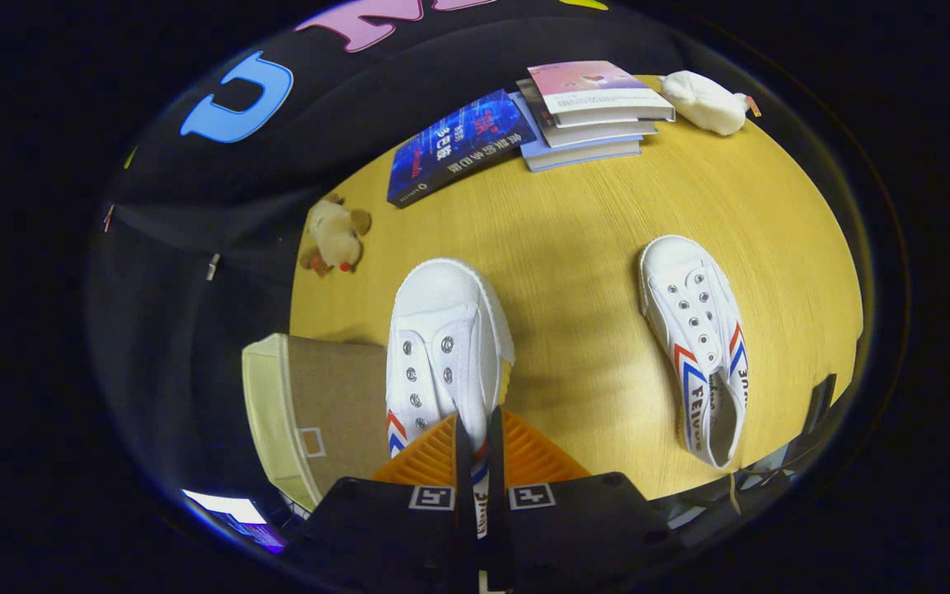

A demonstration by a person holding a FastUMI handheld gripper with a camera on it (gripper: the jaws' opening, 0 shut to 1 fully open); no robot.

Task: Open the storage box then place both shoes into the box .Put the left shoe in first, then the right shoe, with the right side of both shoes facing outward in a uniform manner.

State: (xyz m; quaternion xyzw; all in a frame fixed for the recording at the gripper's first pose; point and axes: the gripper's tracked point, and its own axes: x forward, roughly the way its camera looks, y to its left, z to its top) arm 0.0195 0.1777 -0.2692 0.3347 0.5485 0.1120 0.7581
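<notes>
Wooden table (590, 247), gripper (475, 462) nearly closed, pinching white shoe (442, 346)

We see a light wooden desk (590, 247). On it lie a white shoe (699, 338) well apart from the other things, a dark blue book (457, 147), a stack of three books (590, 111) just beside it, a white plush toy (706, 101) near the stack, and a tan plush toy (335, 233) at the desk's edge.

A beige storage box (310, 412) sits at the desk's near edge.
</notes>
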